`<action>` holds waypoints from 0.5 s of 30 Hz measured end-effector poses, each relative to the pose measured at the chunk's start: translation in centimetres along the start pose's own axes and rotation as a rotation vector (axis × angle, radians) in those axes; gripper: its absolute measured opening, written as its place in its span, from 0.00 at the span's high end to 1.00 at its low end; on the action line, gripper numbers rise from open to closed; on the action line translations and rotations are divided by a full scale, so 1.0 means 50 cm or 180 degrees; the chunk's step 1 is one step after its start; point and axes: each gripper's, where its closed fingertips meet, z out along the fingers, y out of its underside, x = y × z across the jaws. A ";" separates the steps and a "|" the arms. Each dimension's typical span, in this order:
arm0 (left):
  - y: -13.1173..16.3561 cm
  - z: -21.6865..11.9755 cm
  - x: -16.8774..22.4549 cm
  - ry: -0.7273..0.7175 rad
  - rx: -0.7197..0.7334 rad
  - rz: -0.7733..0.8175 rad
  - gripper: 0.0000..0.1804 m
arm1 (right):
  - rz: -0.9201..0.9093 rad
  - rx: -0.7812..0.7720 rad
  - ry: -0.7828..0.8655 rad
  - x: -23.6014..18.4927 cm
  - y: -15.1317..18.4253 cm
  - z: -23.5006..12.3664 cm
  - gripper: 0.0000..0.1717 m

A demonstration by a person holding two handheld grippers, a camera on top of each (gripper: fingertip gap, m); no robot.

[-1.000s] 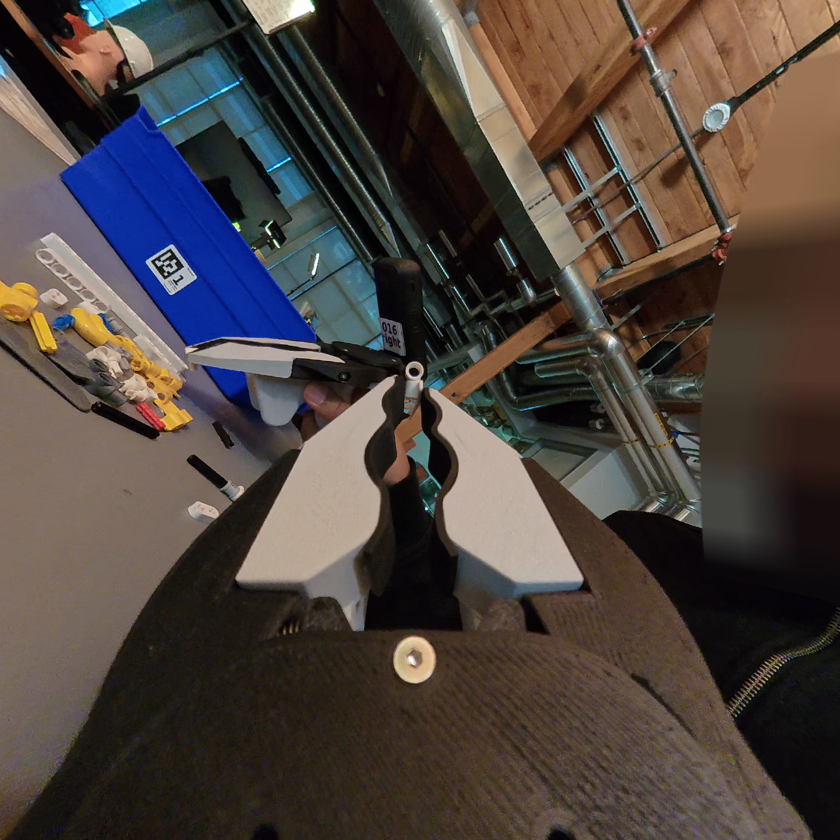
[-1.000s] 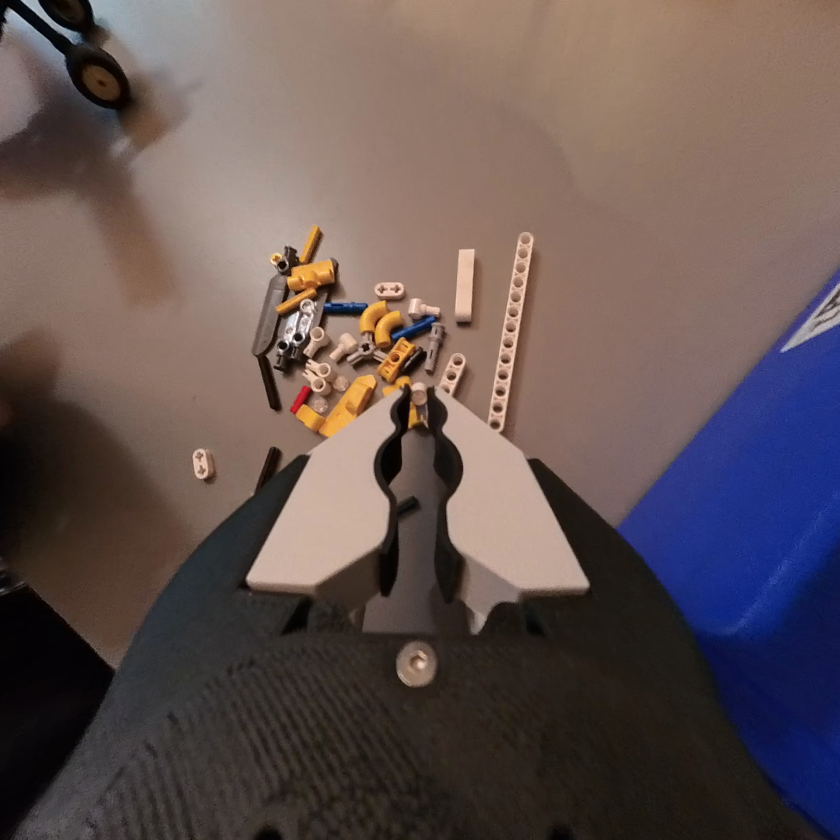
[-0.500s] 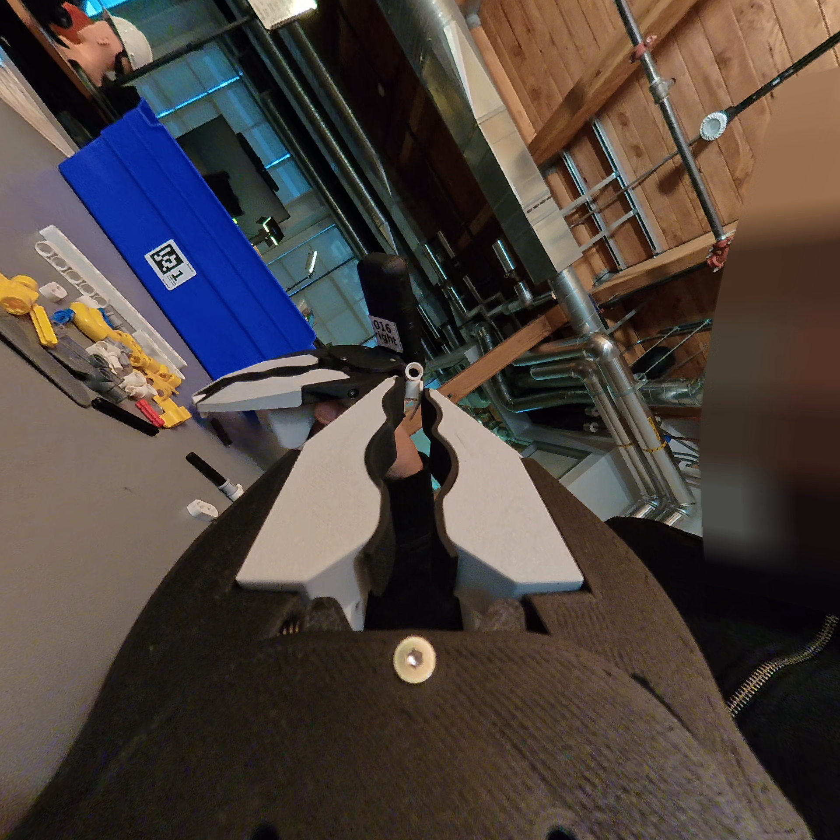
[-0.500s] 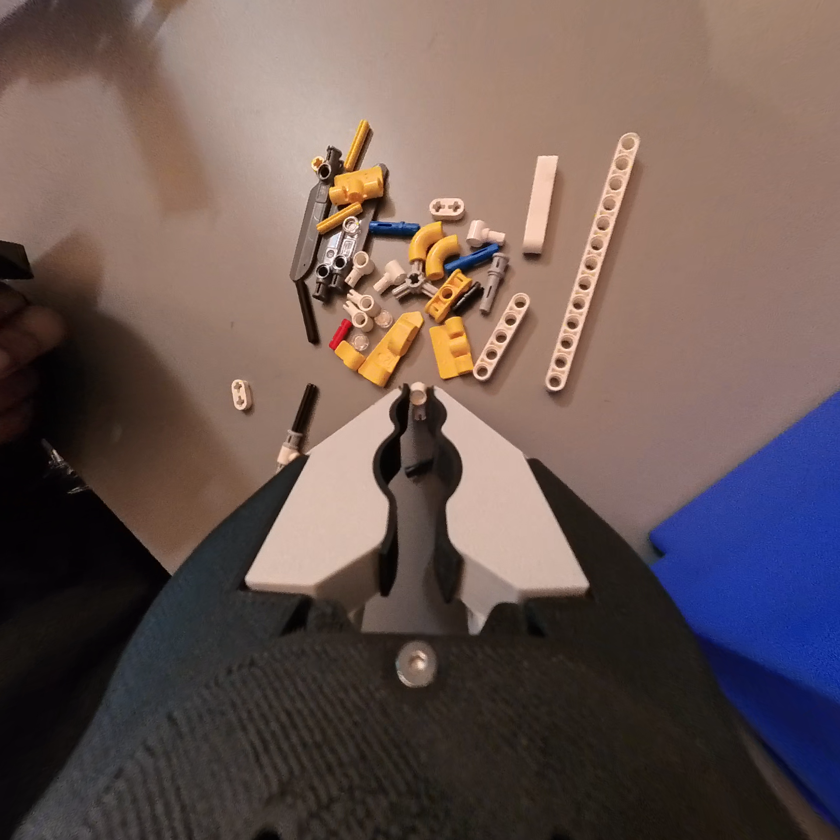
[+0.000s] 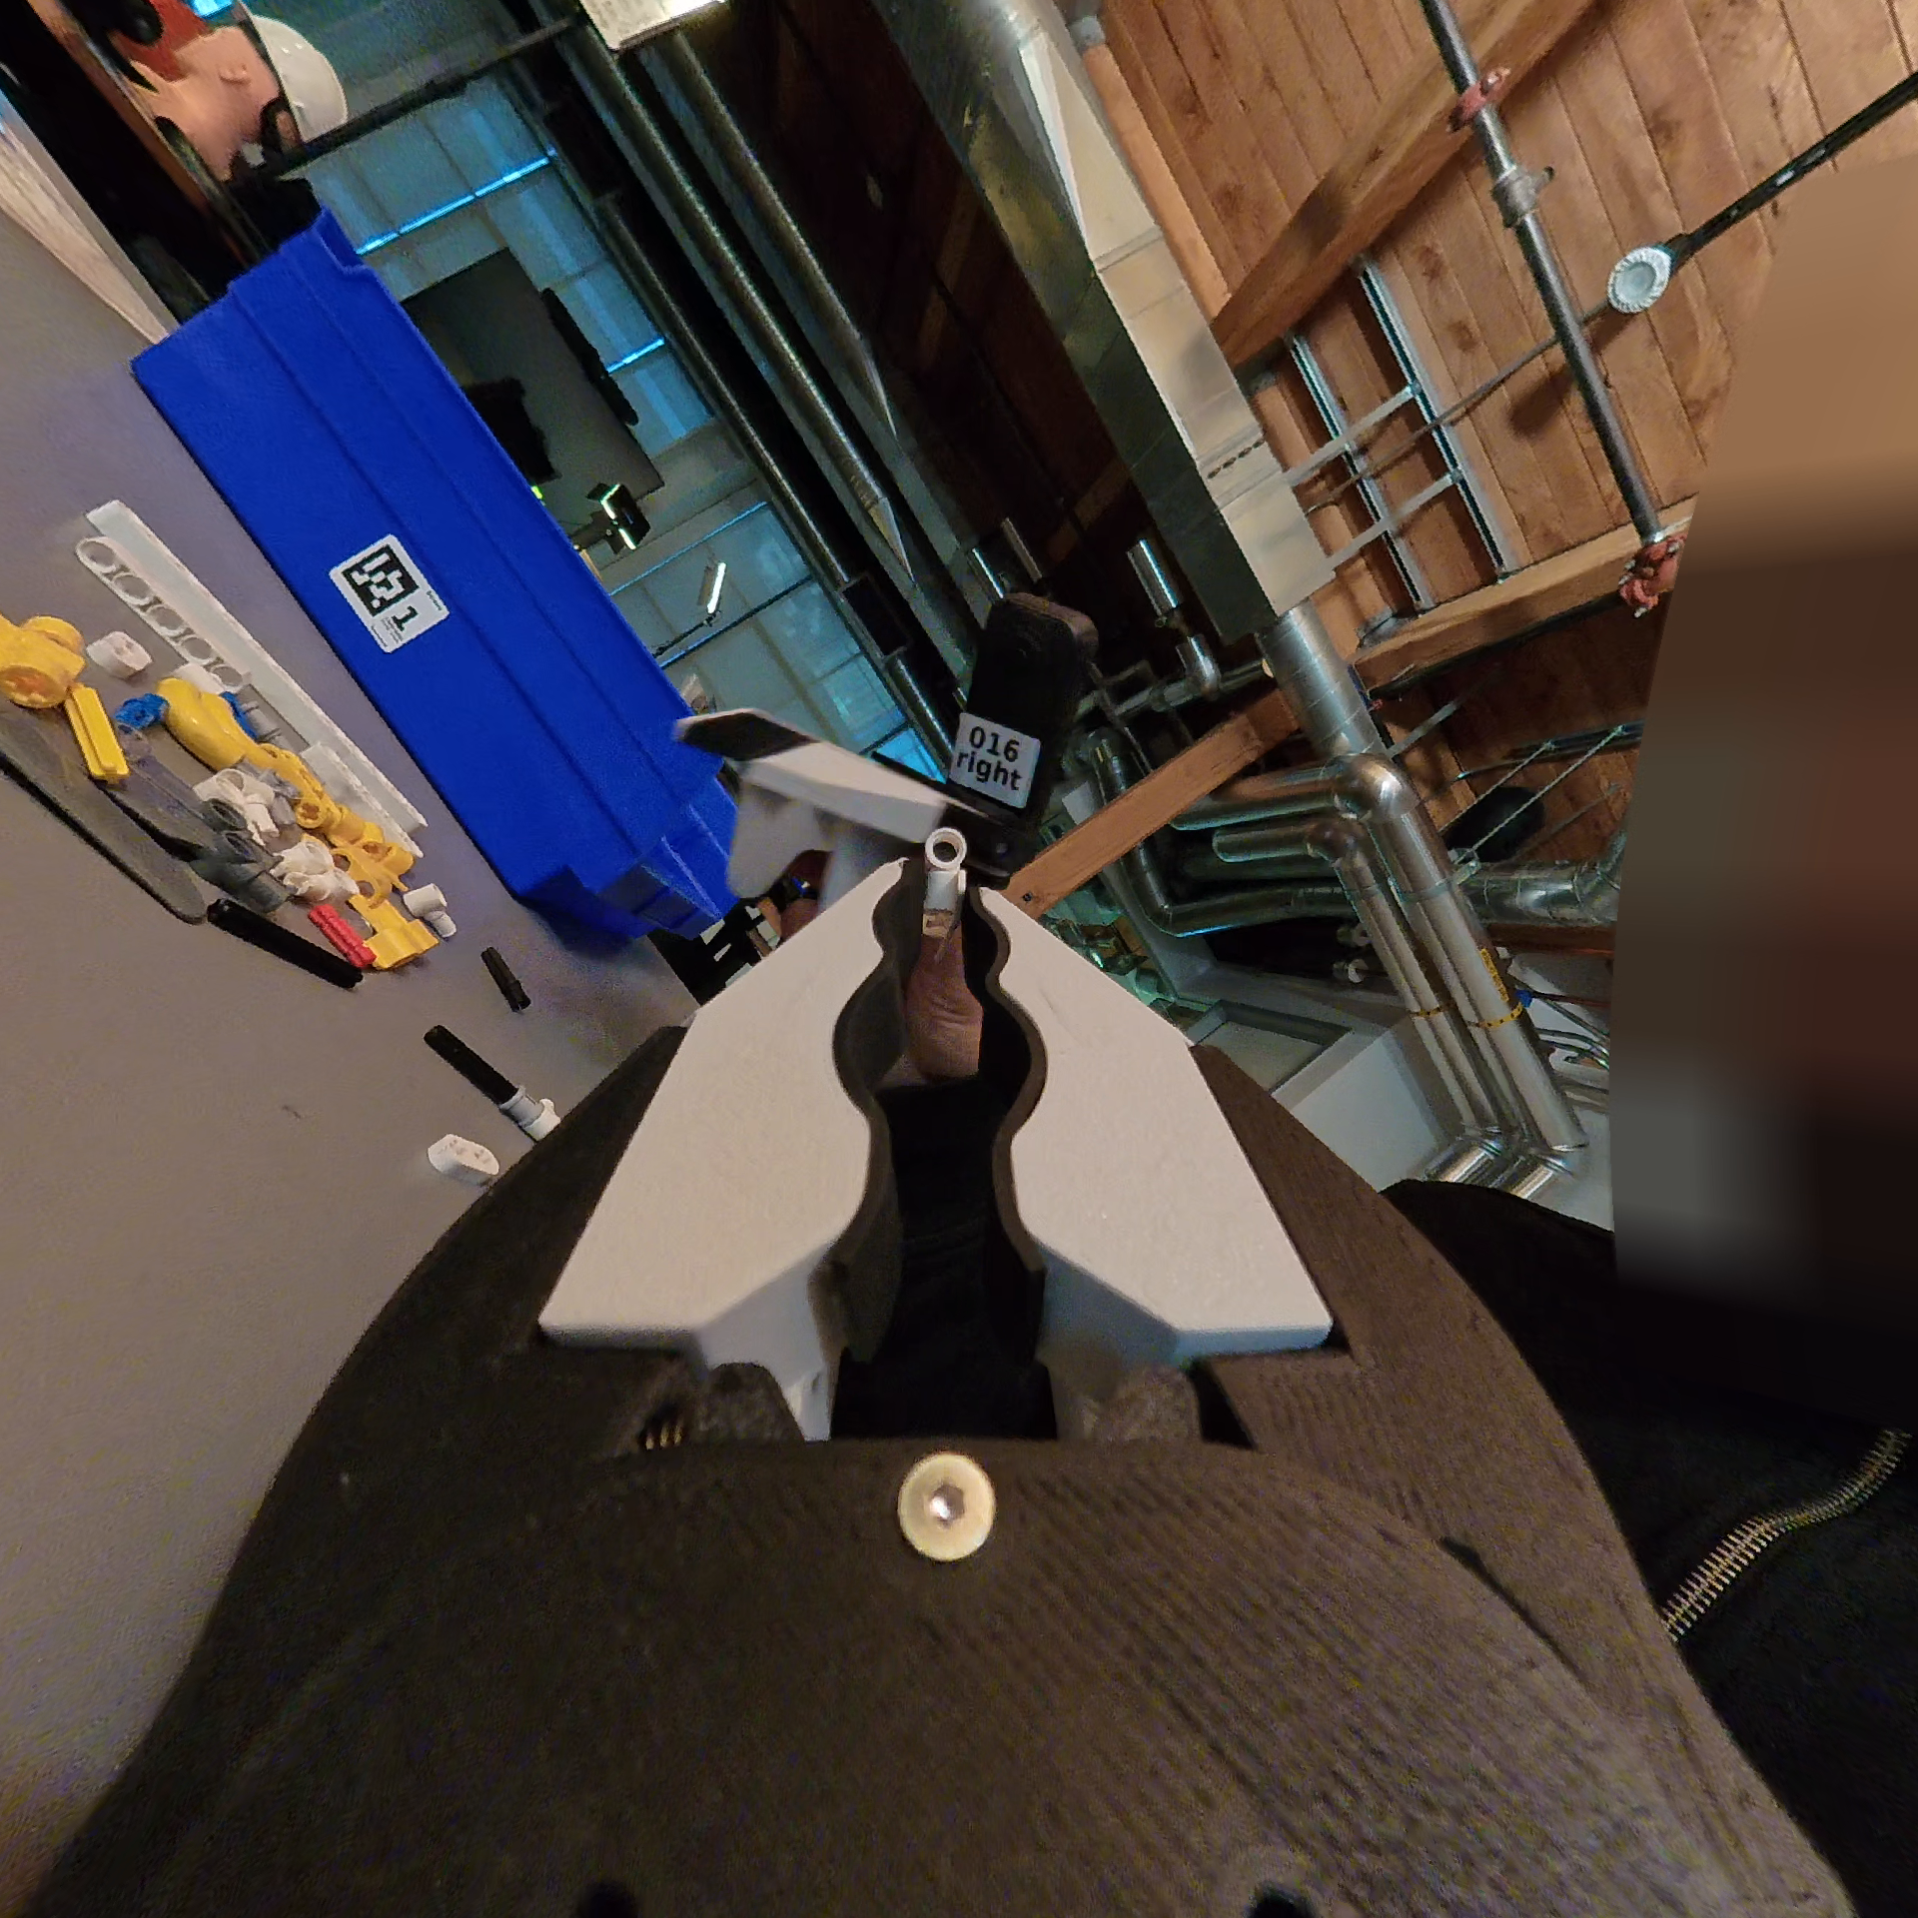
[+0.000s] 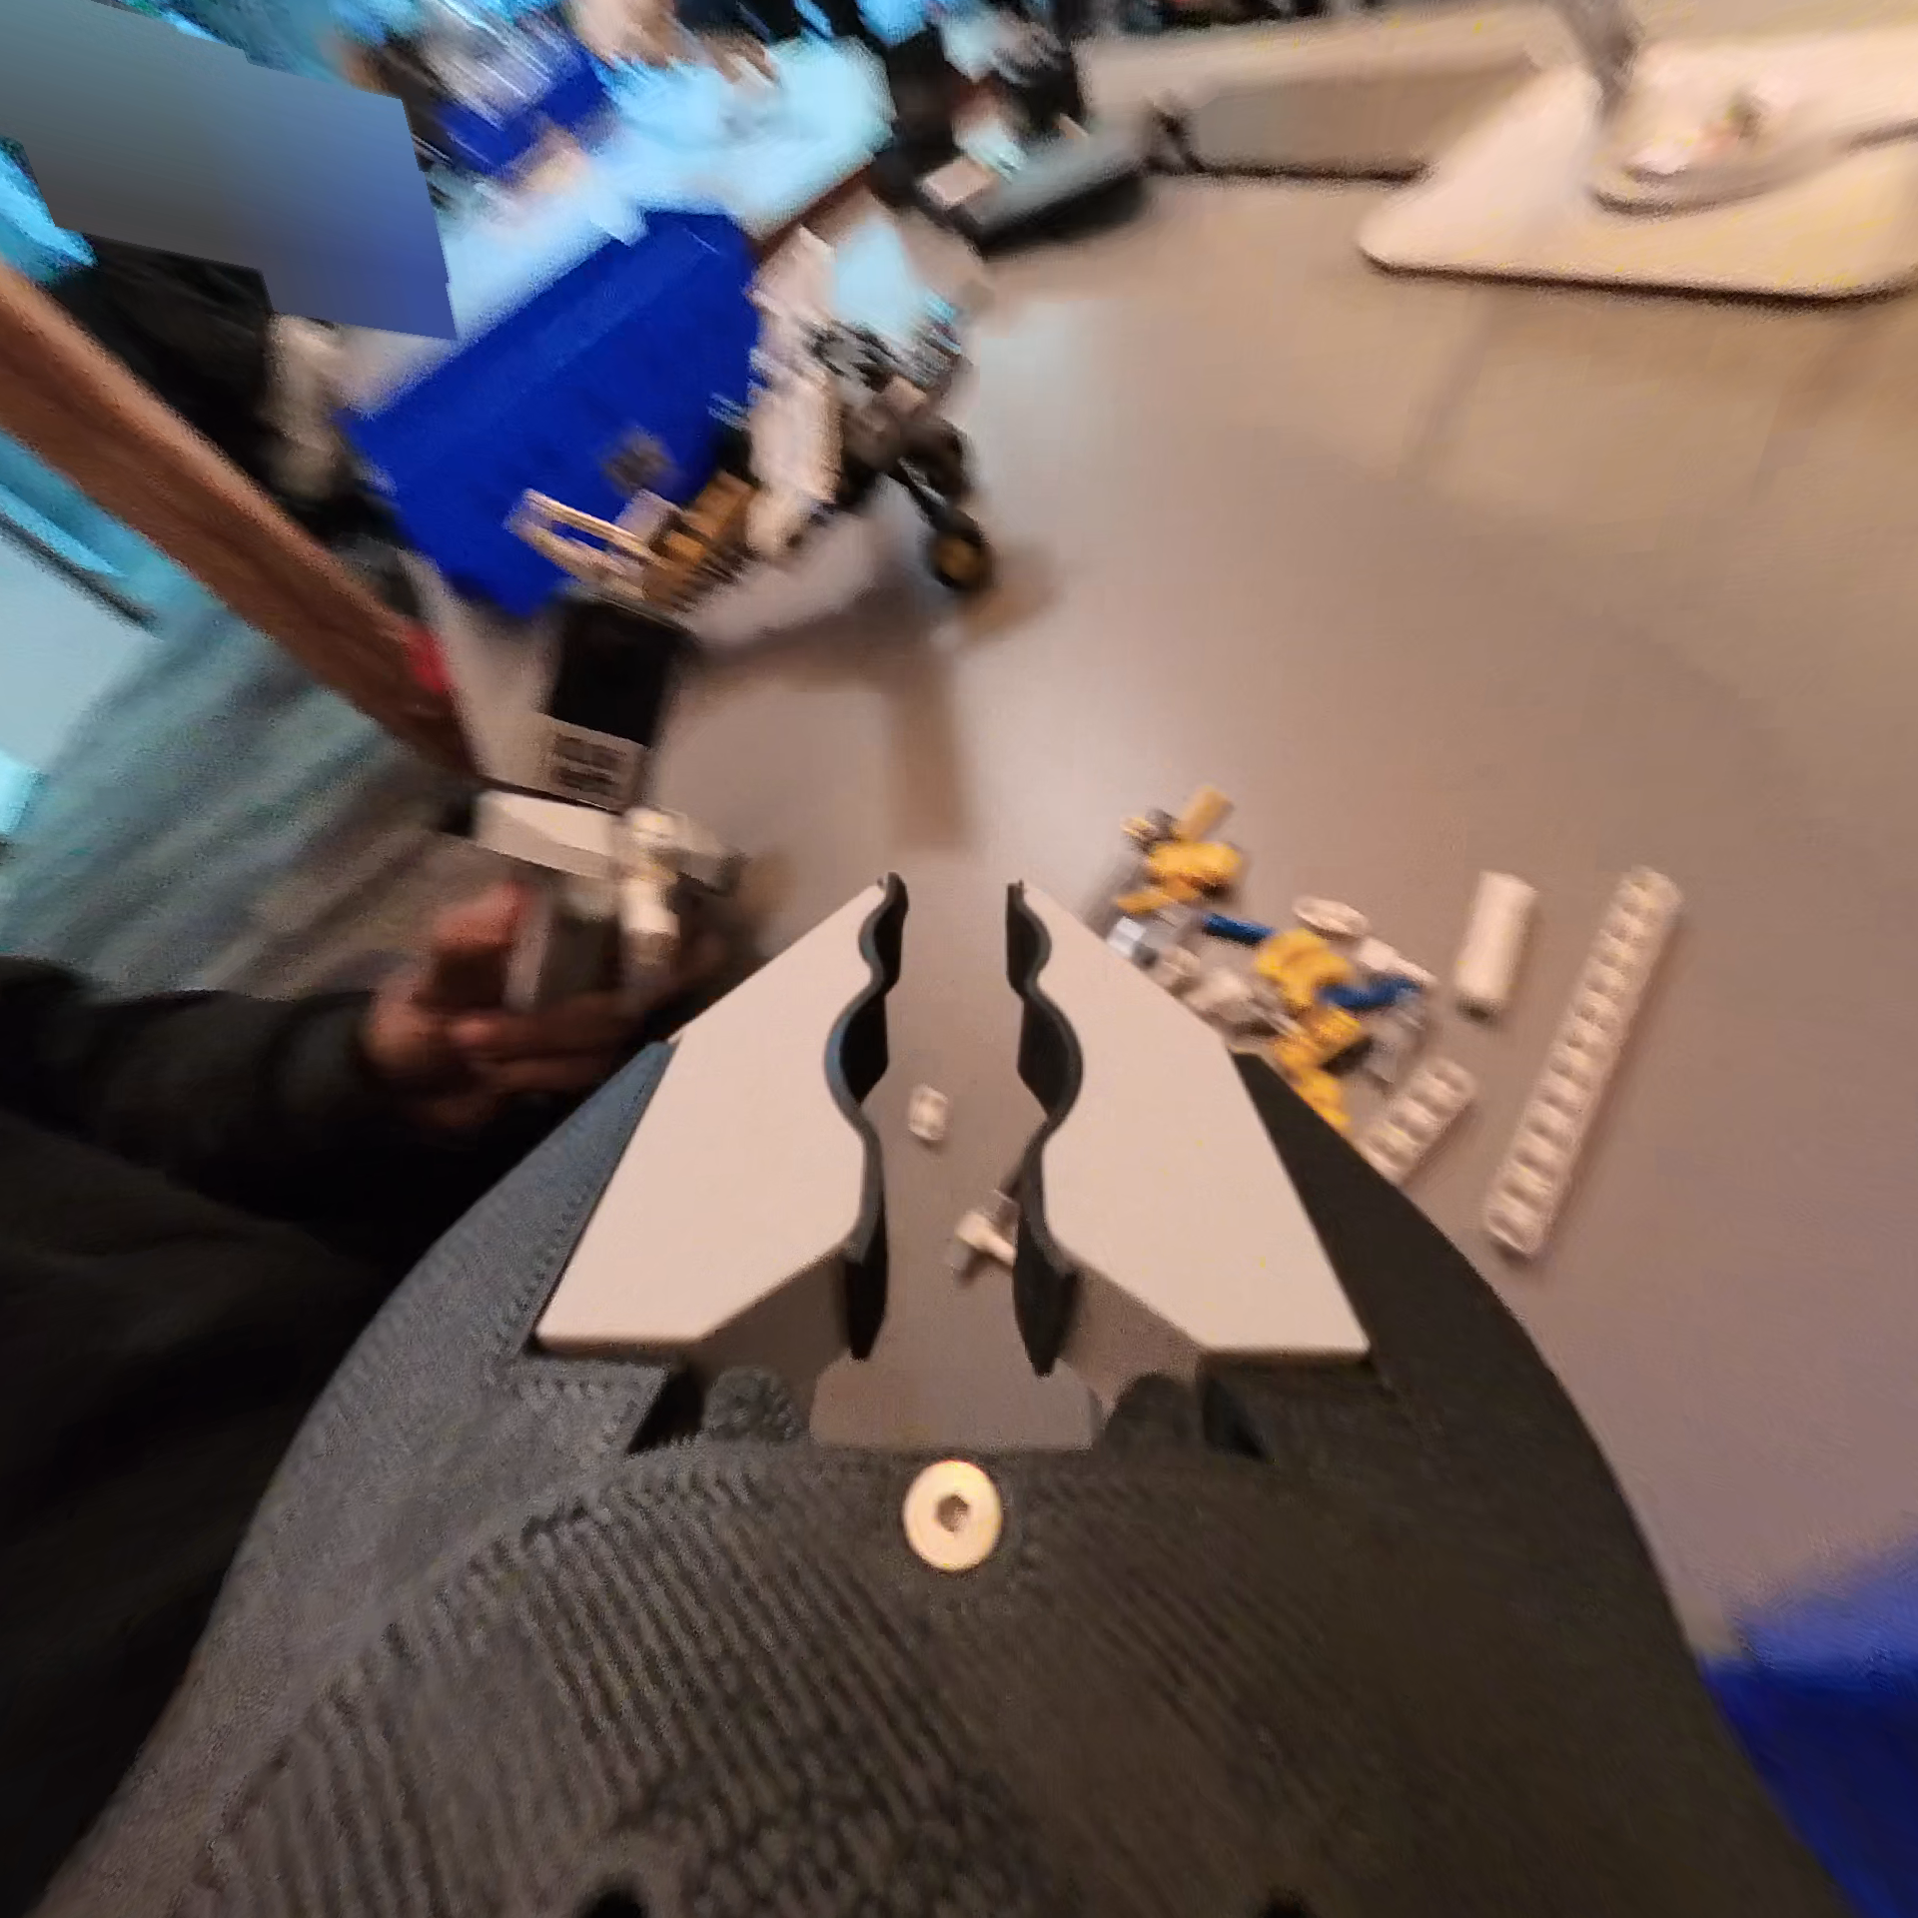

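My left gripper (image 5: 940,882) is shut on a small white connector piece (image 5: 942,870), held up in the air with its ring end sticking out past the fingertips. In the right wrist view it shows blurred at the left (image 6: 623,861), in a person's hand (image 6: 488,996). My right gripper (image 6: 953,891) is open with nothing between its pads, and it hovers over the grey table (image 6: 1349,519). In the left wrist view it (image 5: 820,778) shows blurred just beyond my left fingertips. A pile of yellow, white, blue and grey building pieces (image 6: 1297,965) lies to its right.
A blue bin (image 5: 415,581) stands on the table behind the pile (image 5: 259,810). A long white holed beam (image 6: 1588,1059) lies right of the pile. A small white link (image 6: 927,1111) lies on the table below my right jaws. A wheeled model (image 6: 960,555) and another blue bin (image 6: 560,415) stand farther back. The tips of one gripper are about 7 cm away from the tips of the other. About 25 cm separates my left fingertips from the wheeled model (image 6: 960,555).
My right gripper has opened, and the small pin seen at its tips before is no longer there. It swung left toward my left gripper. My left gripper stayed shut on the white piece.
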 end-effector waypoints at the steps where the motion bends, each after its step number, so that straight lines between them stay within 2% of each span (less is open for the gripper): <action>1: 0.000 0.000 0.000 -0.0001 -0.0001 -0.0003 0.99 | 0.0042 0.0140 -0.0278 -0.031 -0.014 0.001 0.90; 4: 0.001 0.001 -0.001 -0.0005 -0.0015 -0.0006 0.99 | 0.0212 0.0305 -0.0985 -0.101 -0.029 0.008 0.89; 6: 0.004 0.002 -0.001 -0.0013 -0.0037 0.0004 0.99 | 0.0304 0.0334 -0.1225 -0.121 -0.028 0.017 0.89; 10: 0.011 0.006 -0.003 -0.0059 -0.0107 0.0067 0.99 | 0.0444 0.0261 -0.1486 -0.142 -0.016 0.035 0.89; 15: 0.015 0.009 -0.003 -0.0091 -0.0141 0.0126 0.99 | 0.0378 0.0055 -0.1517 -0.152 0.008 0.052 0.96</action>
